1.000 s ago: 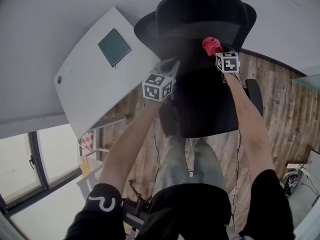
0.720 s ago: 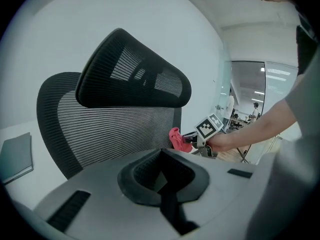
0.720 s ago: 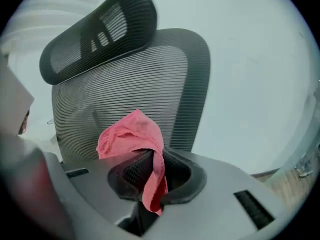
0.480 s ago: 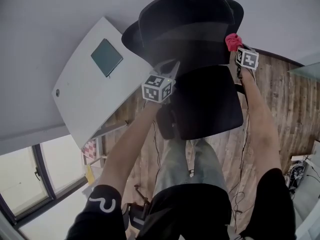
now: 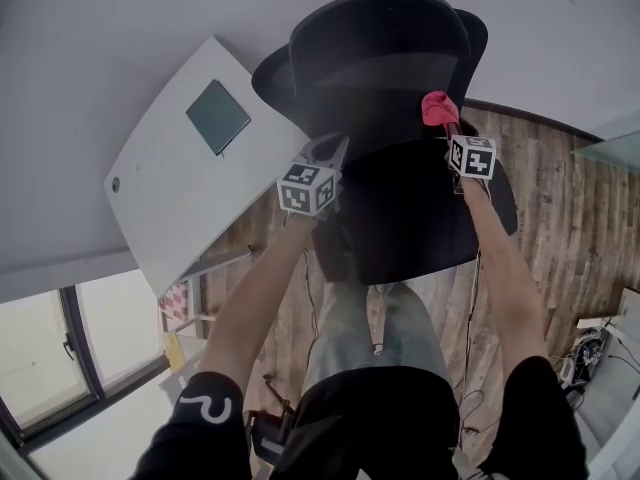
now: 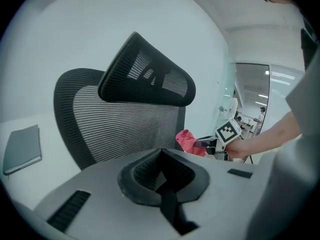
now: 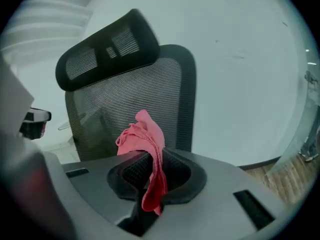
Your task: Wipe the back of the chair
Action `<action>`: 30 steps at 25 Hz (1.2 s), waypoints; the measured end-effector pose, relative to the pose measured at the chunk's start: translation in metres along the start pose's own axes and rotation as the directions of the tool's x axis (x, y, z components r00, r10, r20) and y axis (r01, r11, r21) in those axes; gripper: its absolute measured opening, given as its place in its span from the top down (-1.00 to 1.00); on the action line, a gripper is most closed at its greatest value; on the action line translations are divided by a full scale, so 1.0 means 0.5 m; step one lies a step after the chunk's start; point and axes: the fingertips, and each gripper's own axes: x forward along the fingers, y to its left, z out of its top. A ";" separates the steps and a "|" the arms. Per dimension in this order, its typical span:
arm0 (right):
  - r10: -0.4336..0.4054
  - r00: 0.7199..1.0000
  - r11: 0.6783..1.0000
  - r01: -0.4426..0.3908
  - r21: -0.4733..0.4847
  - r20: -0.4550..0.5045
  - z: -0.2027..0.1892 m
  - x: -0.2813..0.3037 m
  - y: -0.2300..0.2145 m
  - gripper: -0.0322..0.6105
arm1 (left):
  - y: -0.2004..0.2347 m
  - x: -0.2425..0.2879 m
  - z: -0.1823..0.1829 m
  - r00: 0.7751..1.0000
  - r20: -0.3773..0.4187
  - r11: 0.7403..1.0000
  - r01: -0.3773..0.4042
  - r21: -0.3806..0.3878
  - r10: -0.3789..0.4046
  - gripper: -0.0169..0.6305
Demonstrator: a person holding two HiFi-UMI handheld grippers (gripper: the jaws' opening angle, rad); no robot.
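A black office chair stands in front of me, its mesh back (image 5: 375, 73) facing me under a curved headrest (image 6: 147, 76). My right gripper (image 5: 447, 126) is shut on a pink cloth (image 5: 436, 107), and the bunched cloth lies against the right part of the mesh back (image 7: 125, 104). In the right gripper view the cloth (image 7: 145, 136) sticks up out of the jaws and hangs down between them. My left gripper (image 5: 328, 150) is shut with nothing in it, near the back's left edge. From the left gripper view the cloth (image 6: 187, 140) shows beside the back's right edge.
A white desk (image 5: 160, 208) stands left of the chair with a dark green notebook (image 5: 218, 116) on it. The chair's seat (image 5: 420, 213) is just below the grippers. Wooden floor (image 5: 570, 218) lies to the right, and a window (image 5: 60, 348) is at the lower left.
My right gripper swept the pink cloth right to the edge of the chair back, then back left and a little lower. The left gripper has hardly moved.
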 end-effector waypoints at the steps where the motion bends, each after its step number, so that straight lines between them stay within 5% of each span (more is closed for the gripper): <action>1: 0.034 0.999 0.999 -0.034 -0.020 -0.007 -0.007 0.006 0.041 0.69 | 0.010 -0.011 -0.007 1.000 -0.001 1.000 -0.011 -0.007 0.011 0.87; 6: 0.208 0.976 0.967 -0.215 -0.139 -0.067 -0.048 0.052 0.258 0.69 | 0.066 -0.081 -0.043 0.997 0.001 0.996 -0.076 -0.040 0.076 0.87; 11: 0.349 0.921 0.883 -0.385 -0.268 -0.173 -0.108 0.089 0.469 0.69 | 0.119 -0.152 -0.075 0.988 0.015 0.984 -0.148 -0.100 0.151 0.87; 18: 0.411 0.857 0.787 -0.506 -0.353 -0.312 -0.174 0.134 0.619 0.69 | 0.148 -0.210 -0.094 0.980 0.021 0.972 -0.194 -0.129 0.199 0.87; 21: 0.385 0.858 0.792 -0.497 -0.354 -0.341 -0.181 0.149 0.614 0.69 | 0.152 -0.230 -0.099 0.978 0.017 0.971 -0.203 -0.128 0.207 0.87; 30: 0.255 0.926 0.895 -0.335 -0.295 -0.278 -0.128 0.173 0.429 0.69 | 0.126 -0.215 -0.096 0.982 0.008 0.976 -0.185 -0.113 0.187 0.87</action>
